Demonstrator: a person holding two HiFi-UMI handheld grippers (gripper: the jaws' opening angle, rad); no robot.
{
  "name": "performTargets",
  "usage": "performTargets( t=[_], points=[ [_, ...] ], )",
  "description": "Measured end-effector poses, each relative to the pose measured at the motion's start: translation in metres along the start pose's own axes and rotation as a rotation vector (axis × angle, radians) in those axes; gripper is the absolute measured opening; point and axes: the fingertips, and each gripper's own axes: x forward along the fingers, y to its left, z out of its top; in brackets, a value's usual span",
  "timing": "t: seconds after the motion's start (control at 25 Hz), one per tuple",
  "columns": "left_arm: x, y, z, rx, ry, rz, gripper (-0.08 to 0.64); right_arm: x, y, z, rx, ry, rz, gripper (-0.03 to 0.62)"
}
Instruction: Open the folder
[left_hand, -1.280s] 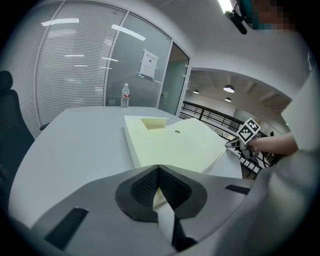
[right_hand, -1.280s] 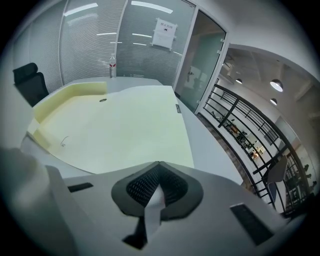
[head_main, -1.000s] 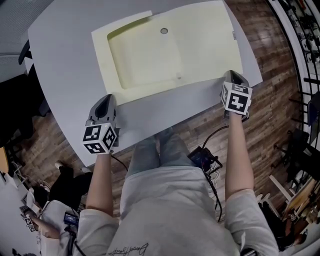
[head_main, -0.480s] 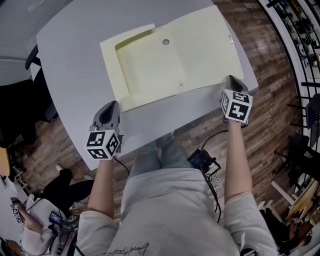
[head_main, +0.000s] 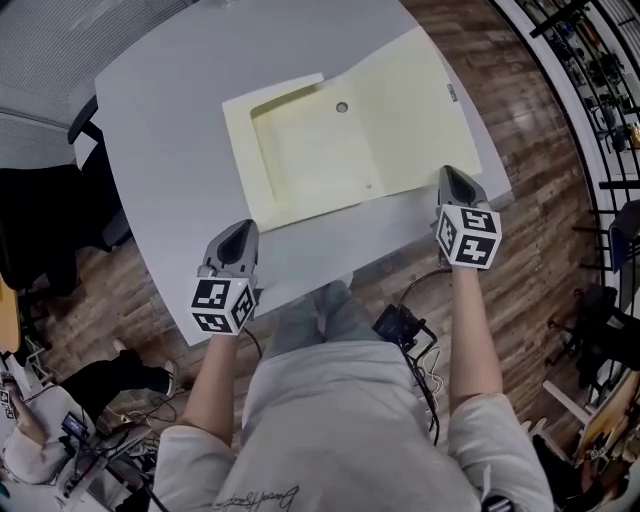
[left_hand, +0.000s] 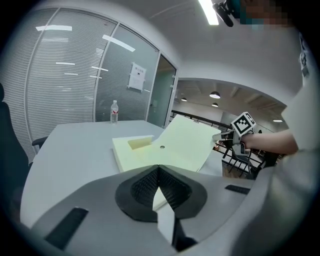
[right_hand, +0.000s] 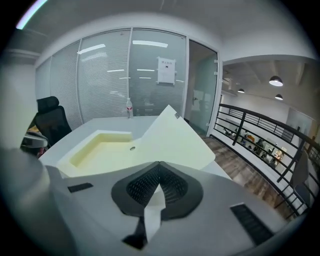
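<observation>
Though the pale yellow card folder (head_main: 310, 160) lies on the rounded grey table (head_main: 170, 120) at the person's twelve o'clock, its right-hand cover (head_main: 420, 110) is not flat. The right gripper (head_main: 452, 185) has its jaws clenched on that cover's near corner and holds the leaf tilted up. The folder's long axis runs roughly from eight to two o'clock, and its fold points about eleven to five. The left gripper (head_main: 240, 235) sits just off the near left corner, at seven o'clock from the folder, jaws pressed together on nothing. I'd judge the right hand must carry the cover out toward three o'clock.
</observation>
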Motion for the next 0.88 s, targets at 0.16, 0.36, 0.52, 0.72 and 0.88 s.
performTargets(
  t=[0.16, 0.36, 0.52, 0.72, 0.88],
  points=[
    [-0.009, -0.011, 0.013, 0.008, -0.035, -0.018, 0.009, -0.011, 0.031, 0.014, -0.007, -0.035, 0.078, 0.021],
    [-0.020, -0.024, 0.036, 0.023, -0.083, -0.066, 0.009, -0.033, 0.071, 0.038, -0.023, -0.089, 0.185, 0.021],
    [-0.032, -0.032, 0.052, 0.013, -0.121, -0.090, 0.009, -0.056, 0.109, 0.052, -0.049, -0.128, 0.287, 0.021],
    [-0.046, -0.045, 0.061, 0.024, -0.136, -0.111, 0.009, -0.088, 0.152, 0.062, -0.088, -0.195, 0.406, 0.022],
    [-0.057, -0.049, 0.068, 0.043, -0.156, -0.111, 0.009, -0.107, 0.180, 0.061, -0.094, -0.210, 0.504, 0.022]
  ],
)
